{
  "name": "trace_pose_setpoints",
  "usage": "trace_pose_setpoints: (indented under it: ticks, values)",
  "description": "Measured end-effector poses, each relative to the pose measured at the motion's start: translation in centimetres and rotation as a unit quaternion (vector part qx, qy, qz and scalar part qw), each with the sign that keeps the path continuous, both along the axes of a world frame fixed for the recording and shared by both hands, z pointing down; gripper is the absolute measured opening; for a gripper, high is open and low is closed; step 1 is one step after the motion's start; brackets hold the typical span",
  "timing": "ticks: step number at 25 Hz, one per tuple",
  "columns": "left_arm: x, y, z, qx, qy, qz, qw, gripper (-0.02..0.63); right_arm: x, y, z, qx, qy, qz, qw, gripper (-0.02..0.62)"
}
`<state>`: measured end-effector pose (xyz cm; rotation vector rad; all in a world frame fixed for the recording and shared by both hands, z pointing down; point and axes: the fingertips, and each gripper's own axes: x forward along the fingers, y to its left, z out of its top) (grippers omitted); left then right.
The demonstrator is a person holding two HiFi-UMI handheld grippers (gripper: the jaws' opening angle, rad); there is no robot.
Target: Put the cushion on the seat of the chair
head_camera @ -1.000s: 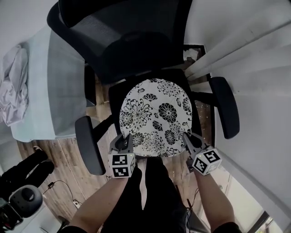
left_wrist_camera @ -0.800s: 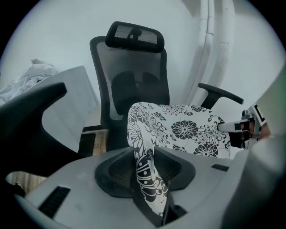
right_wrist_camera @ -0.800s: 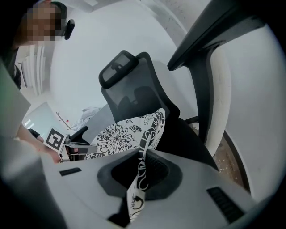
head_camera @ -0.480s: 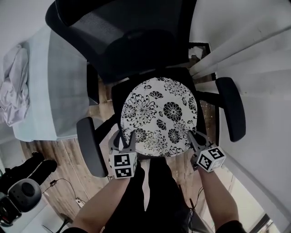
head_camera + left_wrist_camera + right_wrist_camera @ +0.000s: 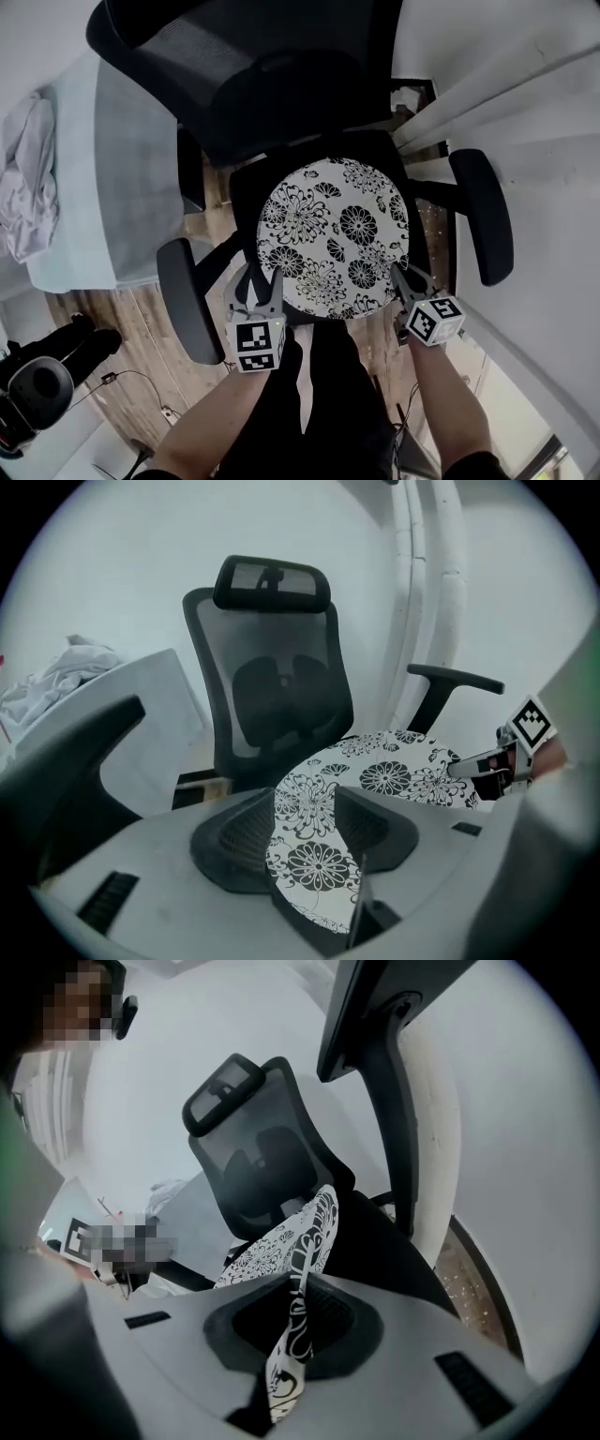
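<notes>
While the right gripper (image 5: 405, 283) pinches the floral cushion (image 5: 333, 239) at its near-right rim, the left gripper (image 5: 260, 289) is opening its jaws (rim between them, unpressed) over the chair seat (image 5: 246, 187).

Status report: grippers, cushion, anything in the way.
Left gripper jaws opening, round black-and-white floral fabric cushion's rim loose between them. Right gripper shut on rim. Cushion over black chair seat. Armrests flank it, not touching.
</notes>
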<state>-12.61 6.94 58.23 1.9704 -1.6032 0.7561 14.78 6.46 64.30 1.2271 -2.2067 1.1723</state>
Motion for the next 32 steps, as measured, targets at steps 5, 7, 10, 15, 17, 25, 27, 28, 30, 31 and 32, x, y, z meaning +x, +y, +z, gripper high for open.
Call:
trace_pose_setpoints:
  ticks: [5,7,10,15,17,25,27,28,30,31,32]
  values:
    - [0.9,-0.9,-2.4,0.033,0.008,0.017,0.9993,0.193,1.0,0.4,1.0,-0.012,0.011,0.020,1.000,0.037]
    - [1.0,-1.4,-3.1,0.043,0.014,0.022,0.9987,0.193,1.4,0.3,1.8,-0.020,0.023,0.020,0.999,0.037]
    - [1.3,-1.8,-3.9,0.051,0.022,0.030,0.9980,0.193,2.3,0.4,2.8,-0.025,0.045,0.020,0.998,0.037]
    - [0.8,-2.4,-5.6,0.057,0.021,0.060,0.9964,0.192,3.4,0.4,3.7,-0.025,0.093,0.034,0.995,0.069]
    - [0.7,-2.7,-5.5,0.052,0.021,0.071,0.9959,0.193,4.0,0.5,4.1,-0.029,0.103,0.051,0.993,0.095]
    - [2.3,-2.8,-7.7,0.066,0.030,0.105,0.9918,0.192,8.5,1.9,3.2,-0.010,0.151,0.113,0.982,0.158]
    - [2.9,-2.6,-8.7,0.070,0.032,0.113,0.9906,0.192,9.2,2.4,1.6,0.003,0.154,0.124,0.980,0.158]
    - [3.2,-2.5,-9.2,0.073,0.034,0.117,0.9899,0.192,9.4,2.6,0.7,0.011,0.155,0.129,0.979,0.158]
    - [3.7,-2.3,-10.4,0.081,0.037,0.125,0.9882,0.193,9.6,2.9,-1.5,0.031,0.157,0.136,0.978,0.156]
    - [3.8,-2.4,-11.1,0.086,0.038,0.129,0.9872,0.193,9.4,3.0,-2.7,0.042,0.155,0.138,0.977,0.156]
    - [4.0,-2.5,-11.7,0.092,0.039,0.132,0.9862,0.193,9.2,3.0,-3.9,0.053,0.153,0.139,0.977,0.156]
